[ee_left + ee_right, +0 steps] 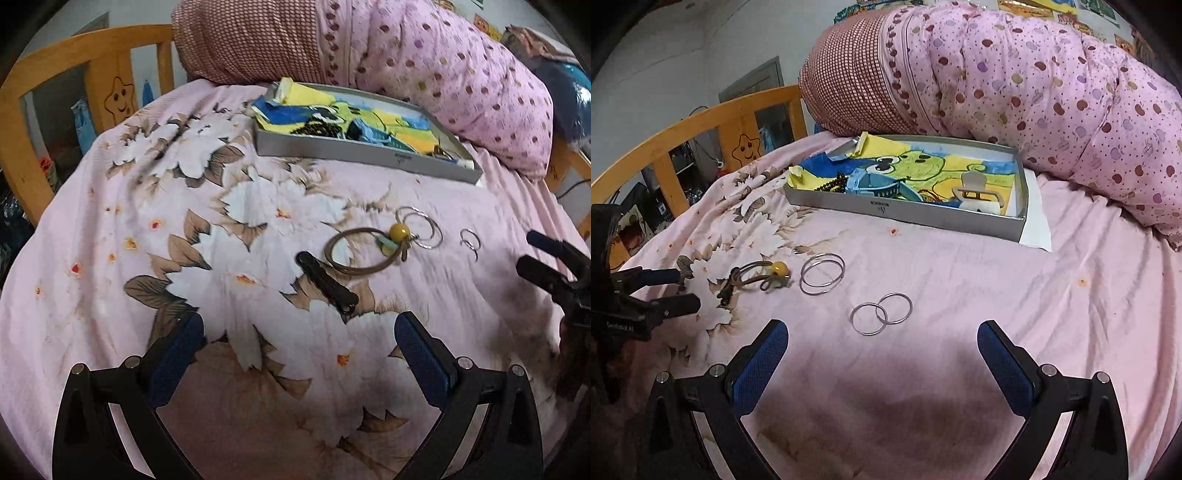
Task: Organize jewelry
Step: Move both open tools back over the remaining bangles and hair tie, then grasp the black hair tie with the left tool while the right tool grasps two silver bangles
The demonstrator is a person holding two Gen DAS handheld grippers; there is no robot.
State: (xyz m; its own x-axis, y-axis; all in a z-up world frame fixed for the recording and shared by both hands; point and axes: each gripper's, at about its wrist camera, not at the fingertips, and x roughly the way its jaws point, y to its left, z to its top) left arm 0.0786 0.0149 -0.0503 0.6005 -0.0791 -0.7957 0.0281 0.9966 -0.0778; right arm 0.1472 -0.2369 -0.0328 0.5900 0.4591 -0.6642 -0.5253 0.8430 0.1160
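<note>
Hovering low over the pink floral bedsheet [960, 280], the left gripper [299, 332] and right gripper [882, 339] both have their blue-padded fingers spread wide with nothing between them. Ahead of the right one lie two small linked silver rings [881, 314], with a larger pair of hoops [822, 273] and a brown cord bracelet with a yellow bead [764, 277] further left. A black hair clip [327, 282] rests just before the left gripper, and the grey tray [905, 212] sits farther back against the rolled quilt [1052, 92].

rings [881, 318] before tray [905, 216] (on bedsheet [1034, 295])
</note>
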